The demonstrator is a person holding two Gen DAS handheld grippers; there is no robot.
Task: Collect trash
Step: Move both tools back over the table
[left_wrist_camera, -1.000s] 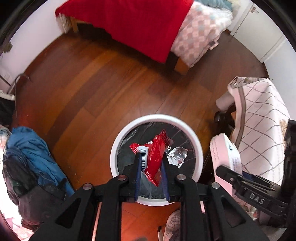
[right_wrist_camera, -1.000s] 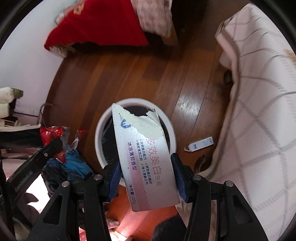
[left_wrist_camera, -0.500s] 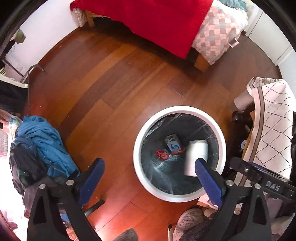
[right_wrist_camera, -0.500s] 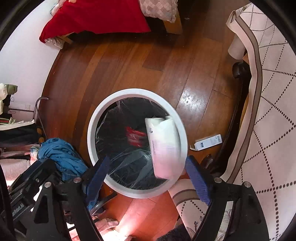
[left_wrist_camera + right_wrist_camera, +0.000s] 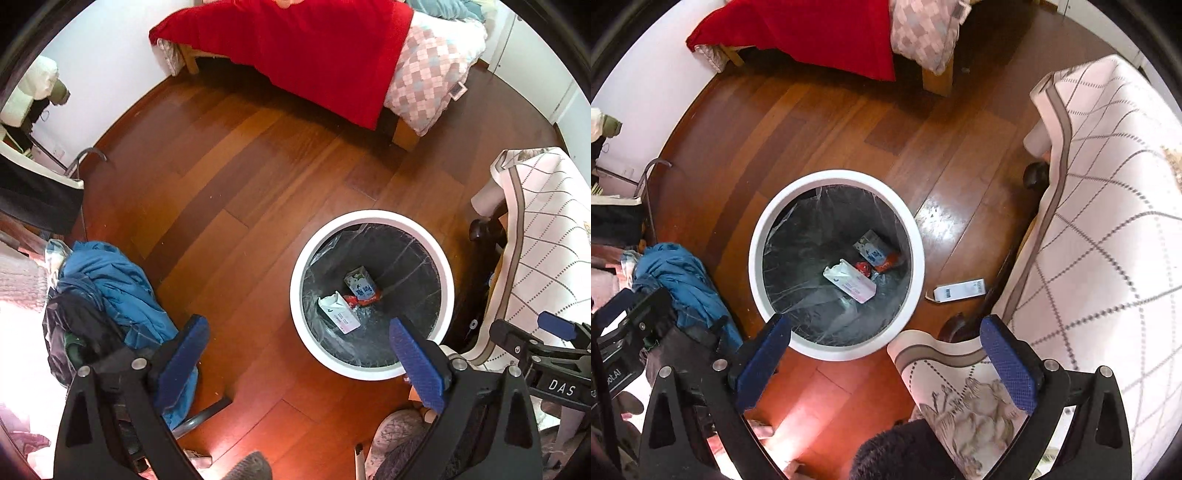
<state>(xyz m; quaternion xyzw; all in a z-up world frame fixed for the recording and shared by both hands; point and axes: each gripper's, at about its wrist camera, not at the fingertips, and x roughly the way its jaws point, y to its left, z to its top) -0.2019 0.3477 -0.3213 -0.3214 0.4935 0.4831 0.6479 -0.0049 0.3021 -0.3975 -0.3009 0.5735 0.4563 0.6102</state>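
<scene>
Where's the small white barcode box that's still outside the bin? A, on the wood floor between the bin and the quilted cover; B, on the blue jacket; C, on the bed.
A: the white box lies on the floor right of the trash bin.

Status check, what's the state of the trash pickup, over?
Left claw, right claw open, empty. Torn box in bin. White box on floor. Nothing blocking.

Your white round bin point(image 5: 836, 350) stands upright on the wooden floor, lined with clear plastic. At its bottom you see a torn white-and-pink box point(image 5: 850, 281) lying flat, a crumpled red wrapper point(image 5: 863, 268) beside it, and a small blue-printed carton point(image 5: 870, 247). Another white box point(image 5: 958, 290) lies on the floor just beside the bin.
</scene>
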